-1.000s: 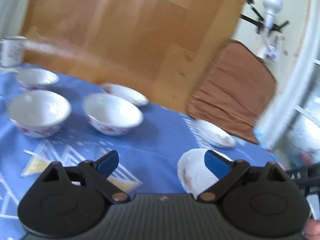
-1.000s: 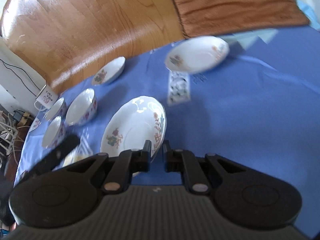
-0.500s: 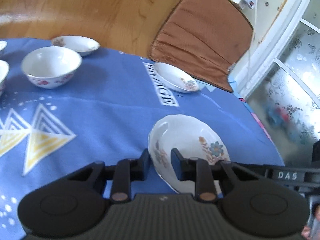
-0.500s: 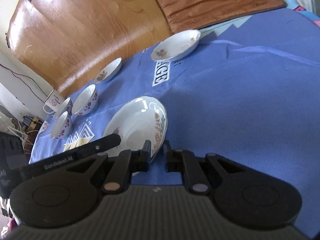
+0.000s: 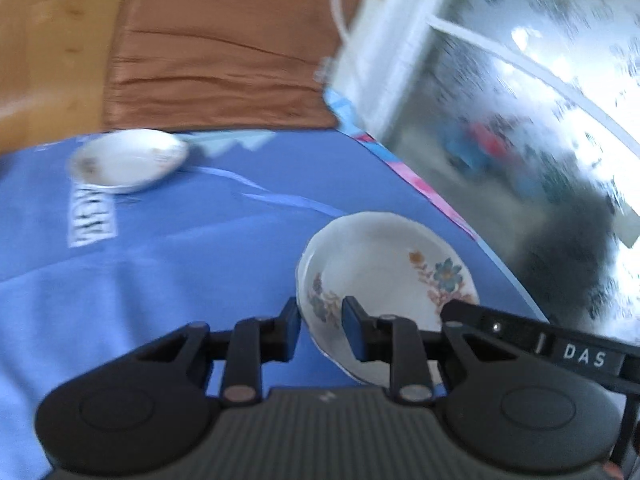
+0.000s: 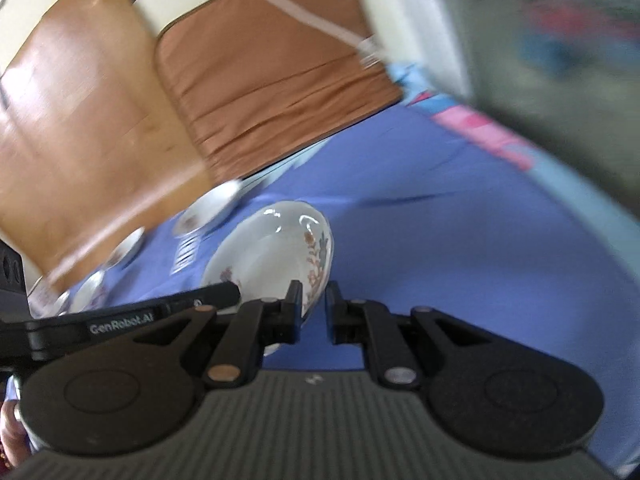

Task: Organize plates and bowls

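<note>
A white plate with blue and orange flowers (image 5: 384, 276) is held from two sides over the blue tablecloth (image 5: 180, 280). My left gripper (image 5: 322, 320) is shut on its left rim, one pad inside the plate and one outside. My right gripper (image 6: 313, 306) is shut on the opposite rim of the same plate (image 6: 272, 256), which looks tilted in that view. Each gripper's black body shows in the other's view, the right gripper (image 5: 560, 352) and the left gripper (image 6: 120, 320). A second floral plate (image 5: 128, 160) lies further back on the cloth.
A chair with a brown cushion (image 5: 216, 64) stands behind the table. A frosted glass door (image 5: 540, 100) is close on the right, just past the table's pink-trimmed edge (image 5: 420, 184). More plates (image 6: 124, 246) and bowls (image 6: 90, 292) sit blurred at the far left.
The left gripper, open a second ago beside the plate, has shut on its rim. Both grippers have swung to the right with the plate, towards the table's edge by the glass door.
</note>
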The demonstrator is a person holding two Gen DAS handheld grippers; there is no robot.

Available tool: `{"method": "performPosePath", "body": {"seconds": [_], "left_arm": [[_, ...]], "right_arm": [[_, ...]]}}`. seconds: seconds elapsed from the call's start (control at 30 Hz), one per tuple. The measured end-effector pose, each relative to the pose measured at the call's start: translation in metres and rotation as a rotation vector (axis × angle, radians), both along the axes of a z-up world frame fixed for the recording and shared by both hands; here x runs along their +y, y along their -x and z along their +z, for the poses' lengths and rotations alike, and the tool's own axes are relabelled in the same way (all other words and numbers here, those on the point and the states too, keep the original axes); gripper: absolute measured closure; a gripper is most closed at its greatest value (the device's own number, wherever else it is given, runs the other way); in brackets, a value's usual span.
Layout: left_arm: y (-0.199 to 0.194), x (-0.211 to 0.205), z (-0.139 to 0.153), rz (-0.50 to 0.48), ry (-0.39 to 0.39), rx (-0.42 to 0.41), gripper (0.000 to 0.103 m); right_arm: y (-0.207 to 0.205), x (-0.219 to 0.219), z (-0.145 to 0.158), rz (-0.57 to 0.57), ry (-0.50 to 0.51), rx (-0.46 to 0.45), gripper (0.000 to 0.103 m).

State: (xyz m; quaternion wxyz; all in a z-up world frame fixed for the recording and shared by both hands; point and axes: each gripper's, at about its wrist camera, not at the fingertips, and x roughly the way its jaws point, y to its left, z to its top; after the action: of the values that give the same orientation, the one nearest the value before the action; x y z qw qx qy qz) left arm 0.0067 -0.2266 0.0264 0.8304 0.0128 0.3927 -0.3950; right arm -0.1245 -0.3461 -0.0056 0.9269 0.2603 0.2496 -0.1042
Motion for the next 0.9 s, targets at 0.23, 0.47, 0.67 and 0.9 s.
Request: {"method": "performPosePath", "body": {"seconds": [0.23, 0.47, 0.67, 0.9], "left_arm": [[0.01, -0.038, -0.015, -0.05, -0.061, -0.018, 0.078], [0.019, -0.028, -0.003, -0.058, -0.032, -0.103, 0.053], [0.004, 0.024, 0.012, 0.036, 0.032, -0.138, 0.053], [-0.035, 0.117, -0.003, 0.307, -0.043, -0.185, 0.053]], "right_arm": [[0.016, -0.025, -0.017, -0.096, -0.013, 0.03, 0.088], [0.013, -0.018, -0.021, -0.173, 0.062, 0.006, 0.054], [0.021, -0.005, 0.001, -0.257, 0.211, -0.114, 0.05], [-0.016, 0.028, 0.008, -0.046, 0.2, -0.104, 0.056]]}}
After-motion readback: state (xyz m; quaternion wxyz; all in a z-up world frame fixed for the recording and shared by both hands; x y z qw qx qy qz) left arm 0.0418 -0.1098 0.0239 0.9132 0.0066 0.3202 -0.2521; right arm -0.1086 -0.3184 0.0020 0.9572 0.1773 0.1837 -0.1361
